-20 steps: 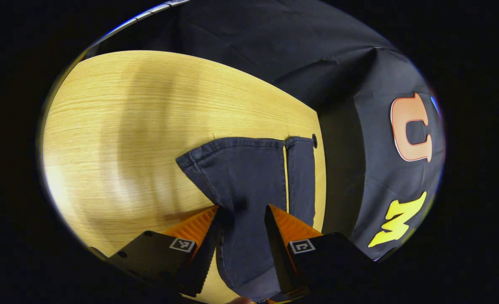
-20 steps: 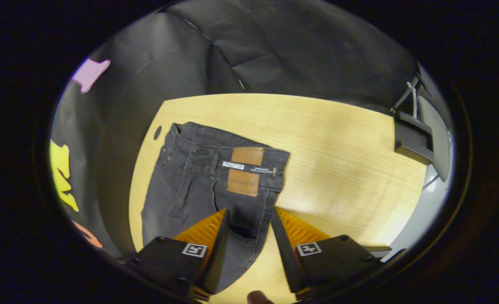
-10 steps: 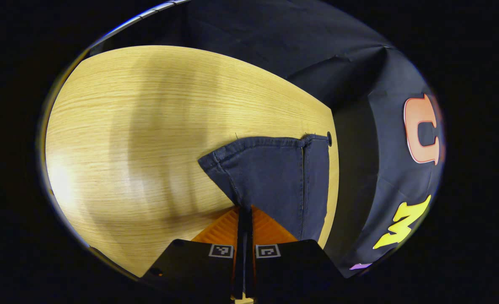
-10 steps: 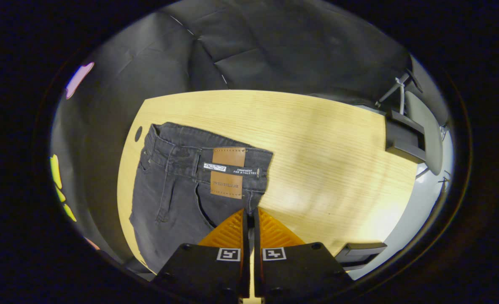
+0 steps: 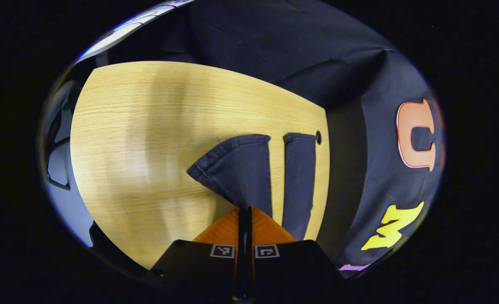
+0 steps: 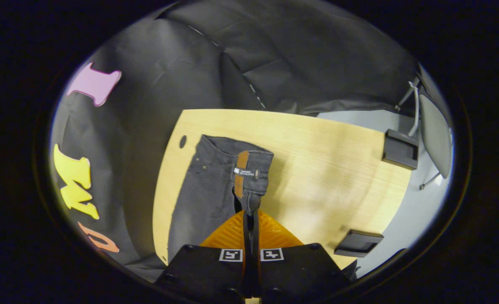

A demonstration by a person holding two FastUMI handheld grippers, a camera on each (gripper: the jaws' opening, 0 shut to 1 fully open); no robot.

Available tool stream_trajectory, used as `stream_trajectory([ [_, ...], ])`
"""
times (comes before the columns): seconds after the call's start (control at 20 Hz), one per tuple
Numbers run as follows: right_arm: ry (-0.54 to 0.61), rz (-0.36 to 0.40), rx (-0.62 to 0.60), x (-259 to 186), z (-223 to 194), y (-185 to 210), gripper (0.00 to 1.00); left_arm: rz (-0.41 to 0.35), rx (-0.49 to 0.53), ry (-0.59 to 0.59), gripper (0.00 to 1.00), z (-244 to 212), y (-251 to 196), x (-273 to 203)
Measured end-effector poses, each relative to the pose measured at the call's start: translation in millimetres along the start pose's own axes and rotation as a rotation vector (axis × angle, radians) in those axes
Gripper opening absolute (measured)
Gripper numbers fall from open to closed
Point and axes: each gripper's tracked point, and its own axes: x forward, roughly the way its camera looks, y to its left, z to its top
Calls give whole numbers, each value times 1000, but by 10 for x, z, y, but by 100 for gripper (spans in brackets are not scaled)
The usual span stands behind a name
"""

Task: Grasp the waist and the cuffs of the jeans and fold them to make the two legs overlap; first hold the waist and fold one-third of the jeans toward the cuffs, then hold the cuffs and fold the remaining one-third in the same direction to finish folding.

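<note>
Dark denim jeans (image 6: 215, 177) lie on my pale wood bench (image 5: 148, 126); my left gripper (image 5: 245, 211) pinches a cuff, my right gripper (image 6: 250, 215) the waist, both lifted.

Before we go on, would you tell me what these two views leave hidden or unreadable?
- Left gripper view: the left claw covers the spot where it pinches the jeans leg; the cuffs' upper run is cut off below.
- Right gripper view: the right claw hides its grip on the waist; the leather patch is folded edge-on, its white tag too small.
</note>
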Motion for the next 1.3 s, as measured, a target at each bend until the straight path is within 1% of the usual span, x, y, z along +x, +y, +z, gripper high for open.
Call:
stream_trajectory([
  [0.05,-1,27,-13,-60,32,139,0,-12,-9,4,4,32,-114,-31],
  [0.1,-2,60,-37,-130,77,358,0,-12,1,14,4,64,-274,-53],
  [0.15,-2,79,-53,-155,125,510,0,-9,25,18,4,94,-386,-41],
  [0.25,6,109,-84,-121,206,813,0,6,114,26,3,164,-643,53],
  [0.35,20,122,-89,-18,261,1035,0,15,193,54,4,212,-895,179],
  [0.5,26,114,-133,202,343,1268,1,31,358,85,3,275,-1207,420],
  [0.55,28,114,-138,268,367,1350,1,26,398,88,3,282,-1361,519],
  [0.65,30,116,-141,457,446,1511,1,19,447,103,4,316,-1576,705],
  [0.75,29,116,-145,663,525,1647,1,24,456,118,4,359,-1715,917],
  [0.8,31,119,-146,791,566,1721,1,29,445,124,4,383,-1766,1036],
  [0.95,45,127,-142,1163,606,1846,1,54,429,144,4,377,-1809,1411],
  [1.1,57,122,-155,1506,623,1856,0,71,465,155,4,360,-1847,1718],
  [1.2,65,112,-158,1708,636,1829,0,75,466,151,4,303,-1912,1943],
  [1.3,81,80,-170,1884,619,1718,1,76,463,156,4,305,-1915,2061],
])
